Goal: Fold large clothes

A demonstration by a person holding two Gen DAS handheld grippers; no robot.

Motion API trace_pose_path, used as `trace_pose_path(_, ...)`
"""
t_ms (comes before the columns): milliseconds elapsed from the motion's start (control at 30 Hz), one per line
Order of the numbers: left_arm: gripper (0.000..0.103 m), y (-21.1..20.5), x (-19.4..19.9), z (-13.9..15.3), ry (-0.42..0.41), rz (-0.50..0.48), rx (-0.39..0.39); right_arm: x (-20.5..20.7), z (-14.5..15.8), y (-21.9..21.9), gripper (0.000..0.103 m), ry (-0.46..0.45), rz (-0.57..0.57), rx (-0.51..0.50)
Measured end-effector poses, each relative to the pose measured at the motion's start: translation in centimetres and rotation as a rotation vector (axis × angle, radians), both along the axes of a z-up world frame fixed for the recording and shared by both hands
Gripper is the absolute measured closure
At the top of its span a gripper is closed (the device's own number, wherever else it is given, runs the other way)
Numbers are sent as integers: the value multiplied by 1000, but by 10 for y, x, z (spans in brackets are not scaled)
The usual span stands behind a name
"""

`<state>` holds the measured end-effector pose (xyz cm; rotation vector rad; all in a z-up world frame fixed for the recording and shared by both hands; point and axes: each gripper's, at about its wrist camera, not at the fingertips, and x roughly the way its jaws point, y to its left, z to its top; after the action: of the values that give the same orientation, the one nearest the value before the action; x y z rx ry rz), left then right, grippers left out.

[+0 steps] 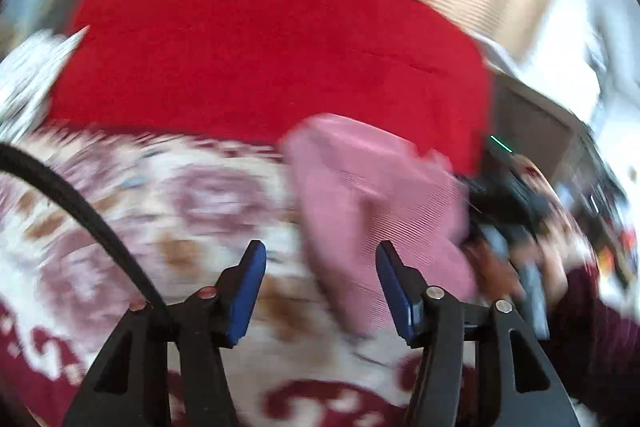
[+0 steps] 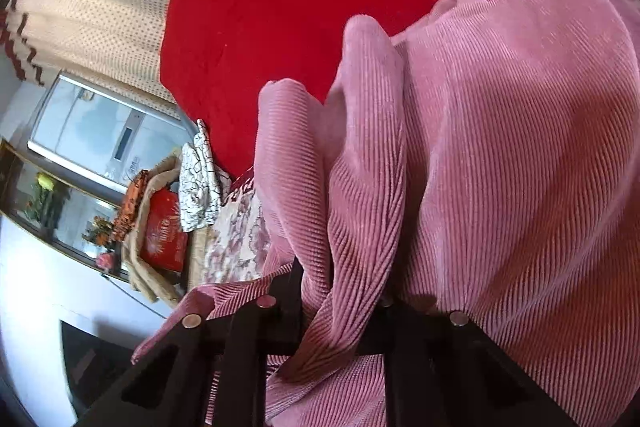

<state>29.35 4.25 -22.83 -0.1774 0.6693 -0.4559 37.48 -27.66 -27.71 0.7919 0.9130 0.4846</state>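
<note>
A pink ribbed corduroy garment (image 2: 500, 147) hangs bunched in my right gripper (image 2: 340, 307), whose fingers are buried in its folds and shut on the cloth. In the blurred left wrist view the same pink garment (image 1: 360, 203) hangs ahead, held up by the right gripper (image 1: 504, 211) at the right. My left gripper (image 1: 320, 267) is open with blue pads (image 1: 250, 287) apart and empty, just below and in front of the garment.
A red blanket (image 1: 260, 39) covers the bed behind, over a floral patterned cover (image 1: 160, 207). A black cable (image 1: 80, 207) crosses at left. A cream curtain (image 2: 100, 7), a grey appliance (image 2: 104, 131) and a cluttered shelf (image 2: 80, 219) stand at left.
</note>
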Motion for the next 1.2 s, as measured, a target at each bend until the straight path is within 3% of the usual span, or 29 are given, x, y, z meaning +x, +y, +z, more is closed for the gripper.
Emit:
trace_pose_path(100, 48, 8, 40, -16, 172, 52, -20, -1, 6, 11, 88, -27, -21, -37)
trace_pose_path(200, 66, -15, 66, -43, 334, -31, -108, -7, 12, 7, 87, -55, -32, -26)
trace_pose_path(233, 68, -30, 69, -51, 374, -71, -123, -11, 15, 6, 87, -67, -35, -3)
trace_pose_path(300, 68, -45, 65, -54, 362, -73, -120, -15, 23, 6, 87, -94, -41, 20)
trace_pose_path(400, 71, -61, 57, -45, 361, -117, -186, -27, 46, 2, 87, -166, -52, 70)
trace_pose_path(467, 74, -82, 48, -28, 327, -149, -145, -33, 60, -5, 87, -195, -55, 125)
trace_pose_path(533, 77, -106, 38, -9, 286, -192, -111, -44, 78, -13, 87, -239, -64, 119)
trace_pose_path(667, 77, -139, 34, 20, 218, -267, -79, -74, 97, -66, 87, -327, -148, 160)
trace_pose_path(700, 73, -152, 33, 24, 203, -286, -56, -79, 96, -78, 88, -331, -169, 166)
trace_pose_path(733, 67, -164, 32, 25, 188, -300, -29, -83, 92, -95, 88, -327, -204, 164)
trace_pose_path(800, 61, -187, 30, 18, 181, -315, 28, -83, 61, -129, 88, -233, -290, 174)
trace_pose_path(900, 59, -205, 26, 2, 203, -314, 105, -74, 5, -150, 88, -76, -340, 130)
trace_pose_path(967, 59, -202, 17, 8, 206, -328, 94, -70, -42, -151, 89, 7, -332, 206)
trace_pose_path(1000, 58, -197, 14, 13, 207, -337, 85, -73, -44, -152, 90, -15, -342, 225)
trace_pose_path(1100, 49, -172, 15, 34, 176, -320, 54, -74, -35, -148, 88, -41, -335, 153)
trace_pose_path(1200, 44, -153, 8, 51, 88, -215, 127, -72, -40, -153, 88, -23, -337, 188)
